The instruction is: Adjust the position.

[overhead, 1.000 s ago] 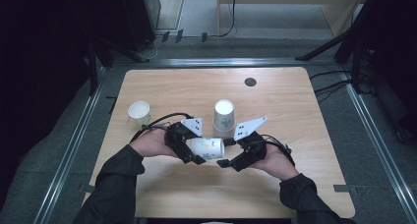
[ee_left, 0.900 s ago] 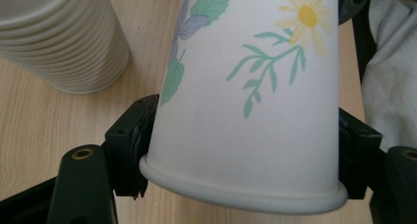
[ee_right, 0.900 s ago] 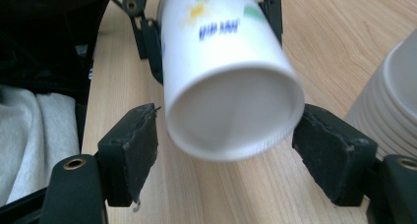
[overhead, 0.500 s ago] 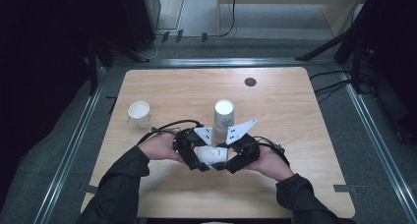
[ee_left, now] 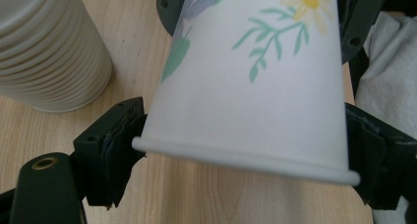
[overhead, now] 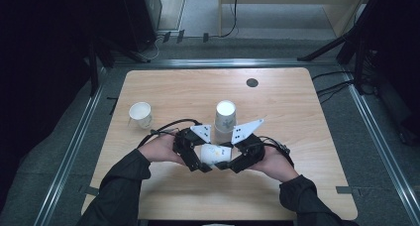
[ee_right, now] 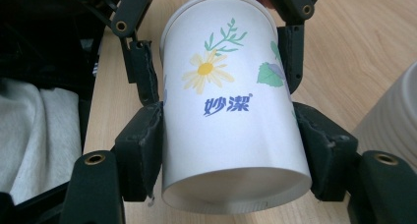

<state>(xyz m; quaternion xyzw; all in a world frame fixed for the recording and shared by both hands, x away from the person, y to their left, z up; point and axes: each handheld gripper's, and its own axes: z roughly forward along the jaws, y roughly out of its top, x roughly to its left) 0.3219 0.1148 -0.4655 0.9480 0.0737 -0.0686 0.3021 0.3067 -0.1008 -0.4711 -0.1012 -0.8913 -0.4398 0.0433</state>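
Cup handover between two grippers

Paper cup (overhead: 214, 154) with daisy print and blue lettering, lying sideways just above the wooden table (overhead: 307, 112), near its front edge, between both hands. Judged light, thin-walled, crushable; the smooth wall could slip. Best hold is across the wall near the base or the rolled rim, where it is stiffer, with gentle squeeze only.

Right gripper (ee_right: 231, 150): jaws have just been closing, pads now pressed on both sides of the cup wall near the base end, so it is pinching the cup. Left gripper (ee_left: 246, 155): jaws have just been opening; they flank the rim end, the left-hand pad at or close to the rim, contact hard to tell, grip looks released.

Stack of upside-down cups (overhead: 225, 116) stands just behind; a single cup (overhead: 140, 114) stands well apart, at the table's left.
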